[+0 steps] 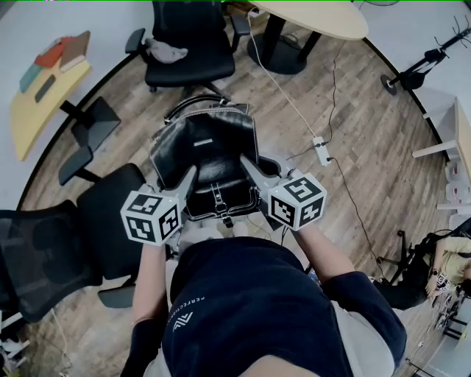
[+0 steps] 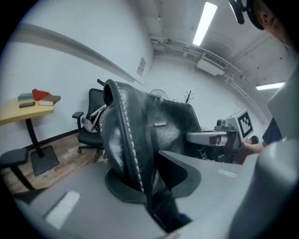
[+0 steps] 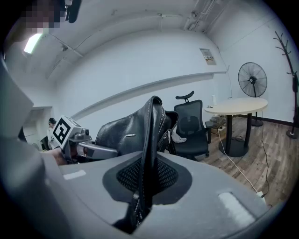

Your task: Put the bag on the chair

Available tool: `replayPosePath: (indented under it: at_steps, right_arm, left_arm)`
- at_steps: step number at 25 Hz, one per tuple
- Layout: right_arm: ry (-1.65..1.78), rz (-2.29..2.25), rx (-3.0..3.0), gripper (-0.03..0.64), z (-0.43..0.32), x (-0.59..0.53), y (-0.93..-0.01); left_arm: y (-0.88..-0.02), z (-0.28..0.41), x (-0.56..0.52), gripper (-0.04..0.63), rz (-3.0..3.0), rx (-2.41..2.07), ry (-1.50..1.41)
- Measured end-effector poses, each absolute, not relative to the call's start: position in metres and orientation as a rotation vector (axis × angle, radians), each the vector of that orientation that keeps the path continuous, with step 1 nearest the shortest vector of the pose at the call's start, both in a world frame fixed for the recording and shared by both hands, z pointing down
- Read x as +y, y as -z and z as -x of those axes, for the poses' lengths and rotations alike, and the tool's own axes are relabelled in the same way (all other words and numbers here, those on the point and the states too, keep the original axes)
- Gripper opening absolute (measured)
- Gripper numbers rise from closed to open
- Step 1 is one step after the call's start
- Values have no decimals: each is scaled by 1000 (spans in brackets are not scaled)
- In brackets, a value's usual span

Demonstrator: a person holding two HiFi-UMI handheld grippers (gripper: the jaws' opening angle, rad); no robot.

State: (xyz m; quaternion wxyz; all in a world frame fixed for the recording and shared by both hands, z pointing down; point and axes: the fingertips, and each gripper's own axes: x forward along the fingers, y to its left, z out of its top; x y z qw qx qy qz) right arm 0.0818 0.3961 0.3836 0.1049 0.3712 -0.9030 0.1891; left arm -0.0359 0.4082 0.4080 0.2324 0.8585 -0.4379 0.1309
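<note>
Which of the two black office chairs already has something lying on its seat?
The far chair beyond the bag, beside the round table: a pale crumpled cloth lies on its seat. The near chair at the left has a bare seat.

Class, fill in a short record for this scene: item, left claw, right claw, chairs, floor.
Item: black leather bag, held off the floor
Left claw: shut on the bag's stitched edge
Right claw: shut on its other edge
Chairs: office chair ahead, grey cloth on its seat; second chair at left
Floor: wood, power strip lying on it
</note>
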Motion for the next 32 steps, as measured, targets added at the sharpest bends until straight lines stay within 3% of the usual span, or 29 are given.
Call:
replayPosePath:
  at_steps: [22, 32]
  right_arm:
    - [-685, -1011, -2580, 32, -9, 371, -412]
    - [-718, -986, -2572, 32, -10, 325, -426]
  left_arm:
    - [-438, 109, 385, 89, -2299, -1234, -432]
    - [-449, 107, 343, 89, -2261, -1257, -473]
